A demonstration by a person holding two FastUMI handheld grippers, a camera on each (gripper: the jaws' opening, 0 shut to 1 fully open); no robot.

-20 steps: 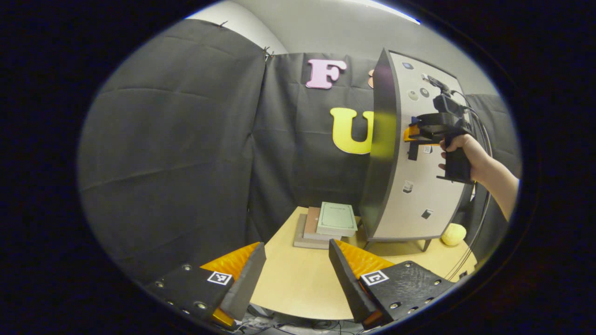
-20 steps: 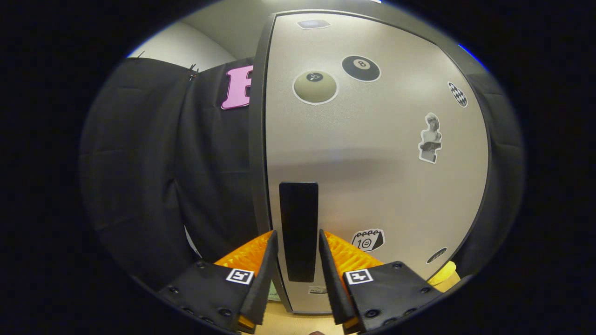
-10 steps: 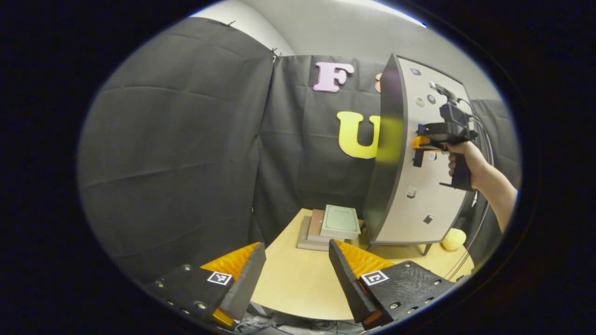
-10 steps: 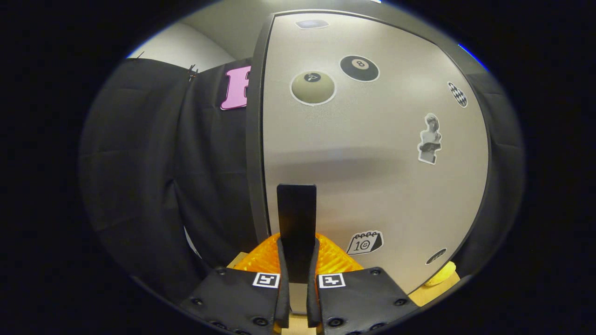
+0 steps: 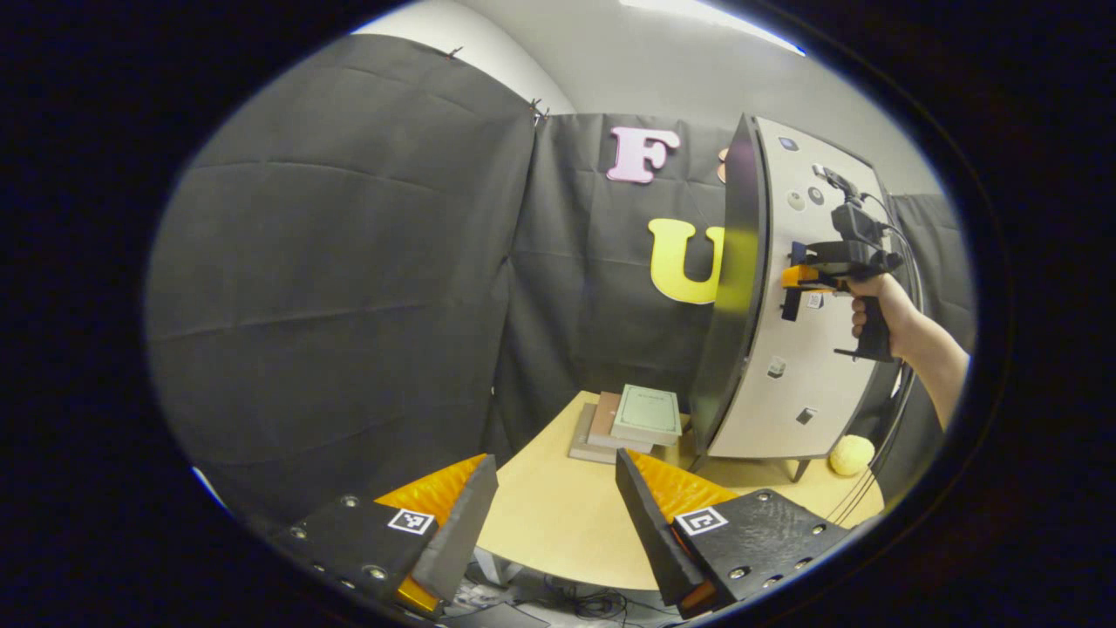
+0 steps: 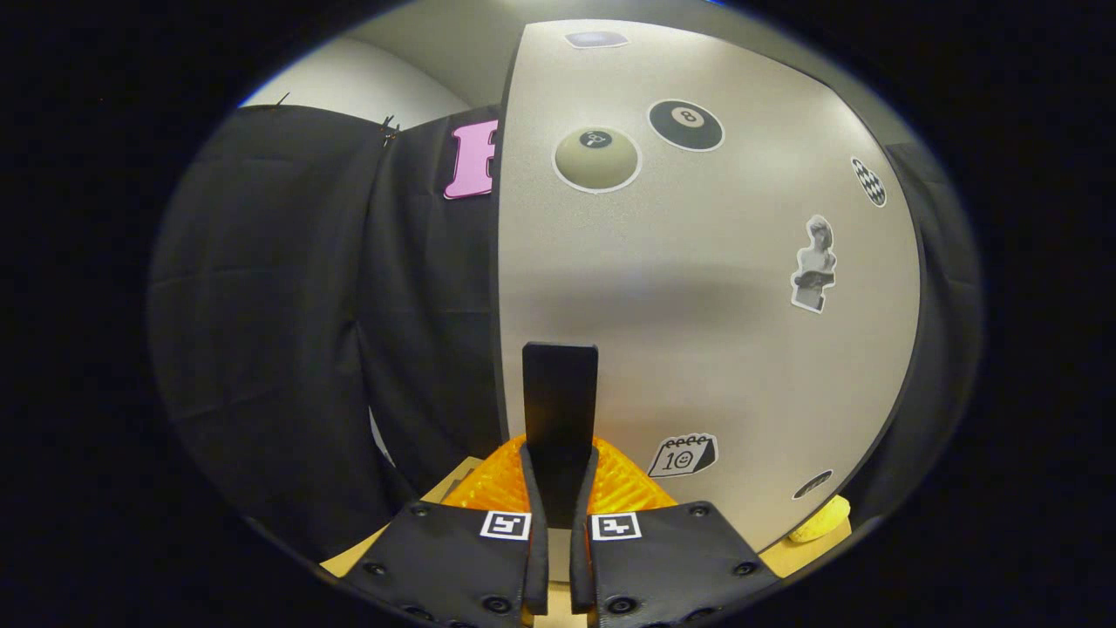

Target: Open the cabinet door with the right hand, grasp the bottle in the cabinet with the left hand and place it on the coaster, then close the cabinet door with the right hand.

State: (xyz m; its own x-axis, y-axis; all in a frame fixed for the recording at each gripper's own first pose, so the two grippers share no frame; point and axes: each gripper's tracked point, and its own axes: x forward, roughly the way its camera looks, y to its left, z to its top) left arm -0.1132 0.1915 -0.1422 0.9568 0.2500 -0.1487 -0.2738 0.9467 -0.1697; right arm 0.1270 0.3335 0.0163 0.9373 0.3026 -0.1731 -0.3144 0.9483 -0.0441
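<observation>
A tall cabinet stands on the table, its grey sticker-covered door [image 6: 697, 288] curving in front of me in the right gripper view. My right gripper [image 6: 560, 458] is shut on the door's black vertical handle [image 6: 560, 392], both fingers pressing its sides. From the left gripper view the same door [image 5: 819, 384] is at the right, with the right gripper [image 5: 798, 277] on the handle and a hand [image 5: 881, 305] holding it. The left gripper [image 5: 551, 488] hangs open and holds nothing, well short of the cabinet over the table's near edge. The door hides the cabinet's inside.
A stack of books [image 5: 632, 423] lies on the round wooden table [image 5: 558, 523] just left of the cabinet's foot. A yellow ball [image 5: 850, 453] sits by the cabinet's front leg. Cables lie on the floor under the table's near edge.
The right gripper went from open around the handle to shut on it. The dark cabinet side left of the door no longer shows in the right gripper view. The left gripper drifted slightly.
</observation>
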